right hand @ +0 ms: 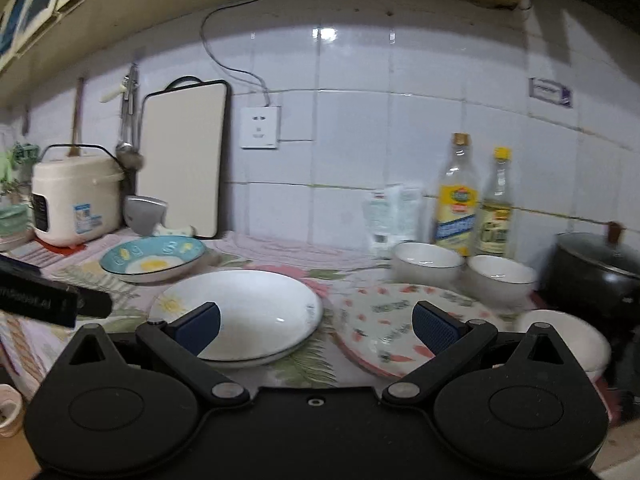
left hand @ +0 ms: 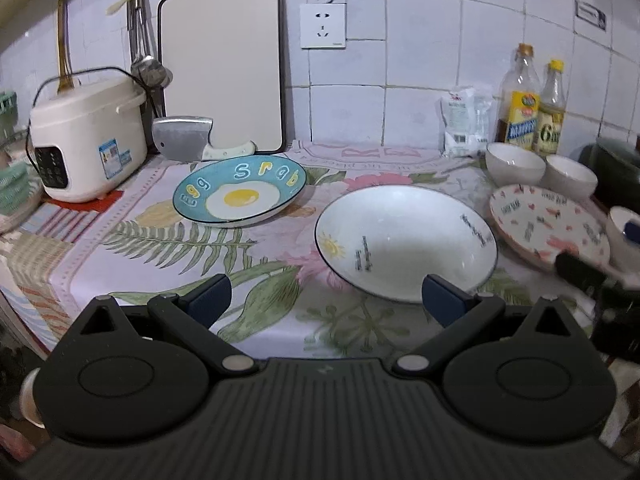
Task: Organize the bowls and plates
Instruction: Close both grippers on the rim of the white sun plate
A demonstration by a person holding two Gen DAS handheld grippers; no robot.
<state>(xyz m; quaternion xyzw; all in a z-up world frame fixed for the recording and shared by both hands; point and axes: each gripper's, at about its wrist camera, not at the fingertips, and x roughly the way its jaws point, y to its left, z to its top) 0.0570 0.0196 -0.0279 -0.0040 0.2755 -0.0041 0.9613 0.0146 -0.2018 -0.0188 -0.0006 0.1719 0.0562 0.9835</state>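
A blue egg plate (left hand: 240,191) (right hand: 154,258) lies at the back left of the floral counter. A white sun plate (left hand: 404,242) (right hand: 244,312) lies in the middle. A pink patterned plate (left hand: 548,226) (right hand: 394,322) lies to its right. Two white bowls (left hand: 515,164) (right hand: 426,266) stand behind it, and a third white bowl (left hand: 624,236) (right hand: 560,336) stands at the far right. My left gripper (left hand: 326,300) is open and empty, just before the white plate. My right gripper (right hand: 316,326) is open and empty, between the white and pink plates.
A rice cooker (left hand: 86,144), a cleaver (left hand: 188,138) and a cutting board (left hand: 224,64) stand at the back left. Two bottles (left hand: 534,108) and a bag (left hand: 466,122) stand at the back right wall. A black pot (right hand: 596,272) sits far right.
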